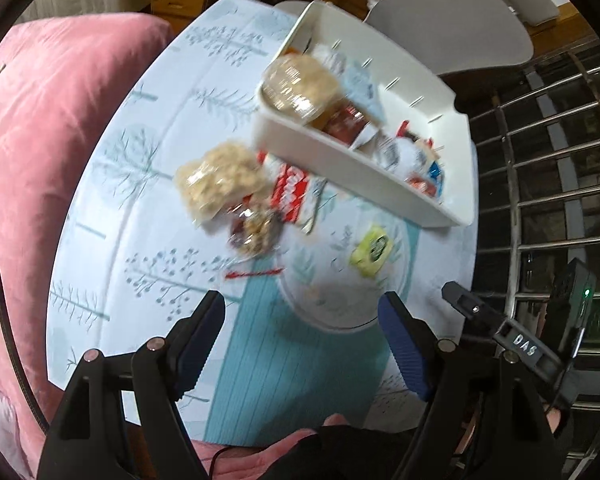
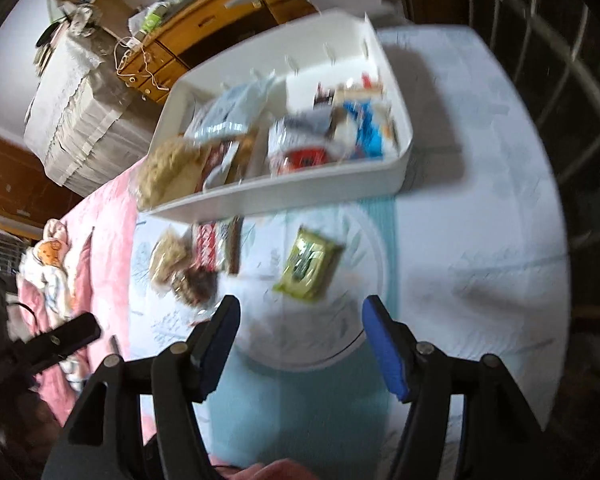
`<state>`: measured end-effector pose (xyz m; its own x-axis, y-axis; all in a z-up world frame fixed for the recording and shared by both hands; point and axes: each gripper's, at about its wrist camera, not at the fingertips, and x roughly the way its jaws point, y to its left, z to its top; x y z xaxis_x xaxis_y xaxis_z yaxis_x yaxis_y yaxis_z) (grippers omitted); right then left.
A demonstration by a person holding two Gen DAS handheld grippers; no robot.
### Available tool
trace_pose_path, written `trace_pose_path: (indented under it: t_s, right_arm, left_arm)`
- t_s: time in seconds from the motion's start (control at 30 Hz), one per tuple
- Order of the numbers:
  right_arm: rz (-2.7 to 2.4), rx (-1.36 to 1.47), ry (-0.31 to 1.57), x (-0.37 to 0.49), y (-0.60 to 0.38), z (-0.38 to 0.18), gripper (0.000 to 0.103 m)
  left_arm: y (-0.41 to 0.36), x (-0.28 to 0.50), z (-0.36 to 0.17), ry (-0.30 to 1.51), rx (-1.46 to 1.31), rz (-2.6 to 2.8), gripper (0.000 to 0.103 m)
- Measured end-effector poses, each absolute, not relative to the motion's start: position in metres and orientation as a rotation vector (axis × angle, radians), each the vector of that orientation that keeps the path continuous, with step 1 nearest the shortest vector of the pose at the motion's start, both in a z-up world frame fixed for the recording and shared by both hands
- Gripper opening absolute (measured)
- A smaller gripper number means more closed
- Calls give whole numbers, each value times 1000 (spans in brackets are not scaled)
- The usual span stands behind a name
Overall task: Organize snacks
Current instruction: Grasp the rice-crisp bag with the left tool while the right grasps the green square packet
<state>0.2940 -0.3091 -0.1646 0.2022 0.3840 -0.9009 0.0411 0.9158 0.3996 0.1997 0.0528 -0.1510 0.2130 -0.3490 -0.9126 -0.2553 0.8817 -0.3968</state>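
Observation:
A white bin (image 1: 340,168) (image 2: 284,196) stands on the table and holds several snack packets. Loose snacks lie in front of it: a clear bag of beige puffs (image 1: 216,184) (image 2: 168,256), a red-and-white packet (image 1: 292,192) (image 2: 212,244), a dark nut packet (image 1: 256,228) (image 2: 192,284) and a yellow-green packet (image 1: 372,250) (image 2: 308,264). My left gripper (image 1: 302,312) is open and empty above the table's near part. My right gripper (image 2: 298,318) is open and empty, just short of the yellow-green packet. Both views are blurred.
The table (image 1: 148,184) (image 2: 480,220) has a white tree-print cloth with a teal mat (image 1: 296,364) (image 2: 300,400). A pink cushion (image 1: 56,152) lies to the left. A metal grille (image 1: 548,184) stands to the right. A grey chair (image 1: 452,28) is behind the bin.

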Motion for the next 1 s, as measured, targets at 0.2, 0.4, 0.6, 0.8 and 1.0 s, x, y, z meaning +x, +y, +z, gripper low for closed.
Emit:
trace_pose_path:
  t_s: [0.2, 0.4, 0.6, 0.8, 1.0]
  right_arm:
    - [210, 469, 1417, 293, -291, -182, 63]
    - [68, 622, 1422, 294, -287, -199, 63]
    - [-118, 743, 1405, 292, -289, -219, 63]
    - [-242, 781, 1396, 292, -284, -236, 63]
    - [-330, 769, 1366, 298, -275, -245, 63]
  left_arm:
    - [65, 203, -173, 1435, -477, -77, 78]
    - [75, 219, -192, 1477, -404, -99, 78]
    - [83, 244, -209, 1526, -307, -159, 79]
    - [87, 271, -226, 1555, -198, -221, 84]
    - [88, 298, -241, 1567, -114, -265, 87]
